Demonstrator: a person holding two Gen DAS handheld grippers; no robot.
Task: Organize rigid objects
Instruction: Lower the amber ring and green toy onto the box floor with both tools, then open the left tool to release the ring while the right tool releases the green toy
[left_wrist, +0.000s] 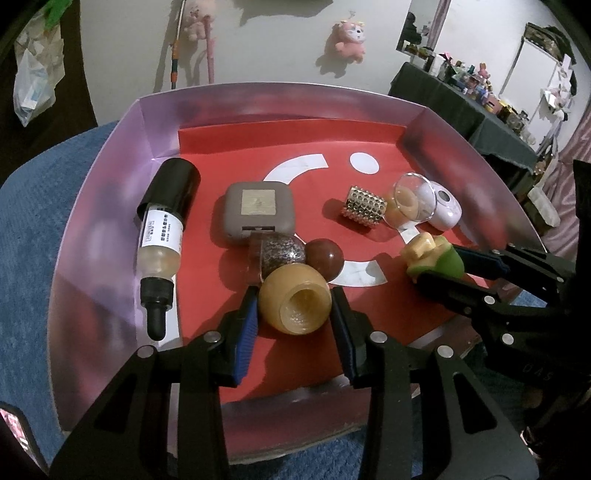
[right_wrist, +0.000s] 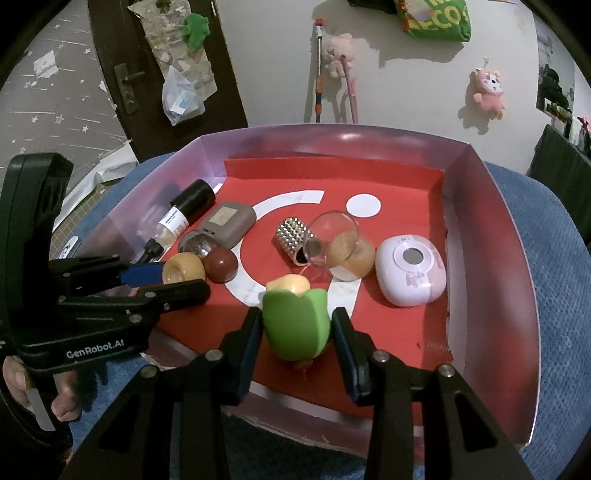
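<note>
The left gripper (left_wrist: 295, 306) is clamping a tan round jar (left_wrist: 294, 301) between its blue-padded fingers (left_wrist: 246, 325), the jar's open mouth facing the camera, low over the red floor of a shallow tray (left_wrist: 92, 236). Just behind the jar, a speckled dark egg-shaped piece (left_wrist: 282, 253) and a brown ball (left_wrist: 325, 257) are sitting close together, with a grey square case (left_wrist: 258, 210) beyond them and a dropper bottle (left_wrist: 164, 236) lying along the tray's left wall. On the right, the right gripper (left_wrist: 439, 264) is gripping a green and cream toy (left_wrist: 432, 254), while a studded cylinder (left_wrist: 365, 208), a clear tipped-over cup (left_wrist: 410, 203) and a white device (left_wrist: 445, 208) are resting farther back.
</note>
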